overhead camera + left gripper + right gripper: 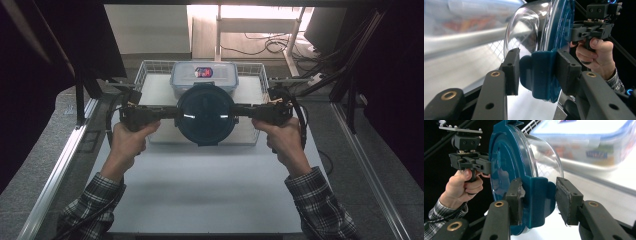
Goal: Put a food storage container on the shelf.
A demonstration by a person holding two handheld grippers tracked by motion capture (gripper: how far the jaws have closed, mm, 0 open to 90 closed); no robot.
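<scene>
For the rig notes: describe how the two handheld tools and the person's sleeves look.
Both tools, left tool and right tool, are black pistol-grip units with flat rectangular black pads on jaw arms set with brass-coloured rivets. A black cable loops from the right tool. The sleeves are dark-and-white plaid. In the right gripper view, the left tool carries a grey plate with small white studs.

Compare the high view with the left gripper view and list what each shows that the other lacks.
High view alone: the wire basket, the white table, both plaid sleeves, and the round container held level between the left gripper and the right gripper.

Left gripper view alone: its pads clamped on the blue lid latch.

Both: the container's blue lid, the rectangular clear box, the right hand.
</scene>
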